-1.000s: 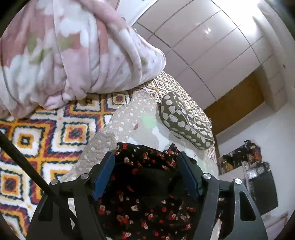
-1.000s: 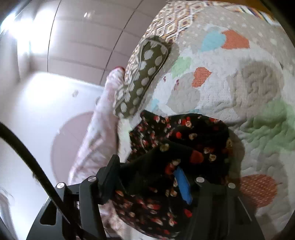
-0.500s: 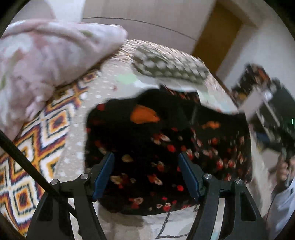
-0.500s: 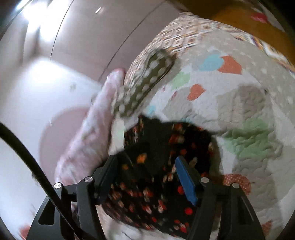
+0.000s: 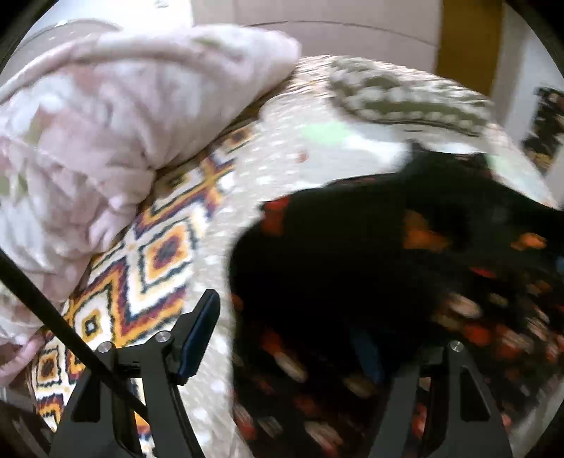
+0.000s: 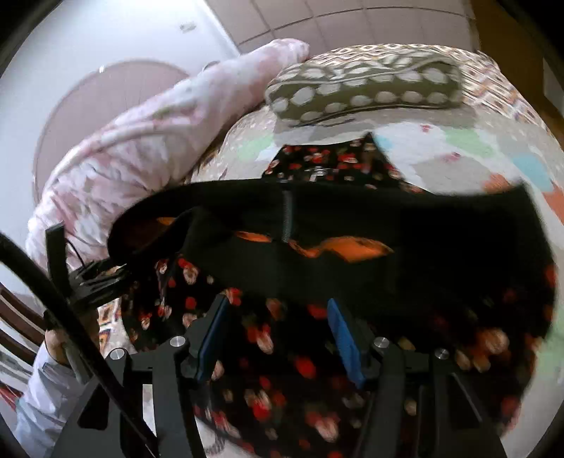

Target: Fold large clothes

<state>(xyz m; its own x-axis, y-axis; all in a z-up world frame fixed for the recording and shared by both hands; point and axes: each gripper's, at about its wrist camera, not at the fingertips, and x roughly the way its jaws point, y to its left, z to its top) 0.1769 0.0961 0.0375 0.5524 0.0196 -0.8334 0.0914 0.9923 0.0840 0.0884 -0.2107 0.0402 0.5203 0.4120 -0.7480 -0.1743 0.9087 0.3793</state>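
With the right tongs point(image 6: 276, 334) closing and the left tongs point(image 5: 282, 338) half-open over the dress point(image 6: 352, 218), its edge on the bed point(image 5: 282, 165) may slip and bunch.

Bed covered by a pale quilted bedspread point(image 6: 440, 141) with coloured patches, over a geometric orange-and-navy patterned blanket point(image 5: 158, 253). Crumpled pink floral duvet point(image 5: 105, 148) and olive white-dotted cushion point(image 6: 363, 91) lie on it. Beige panelled wardrobe wall point(image 6: 352, 24) behind.

Right claw point(image 6: 278, 333) closing (left claw point(image 5: 285, 334) parted).
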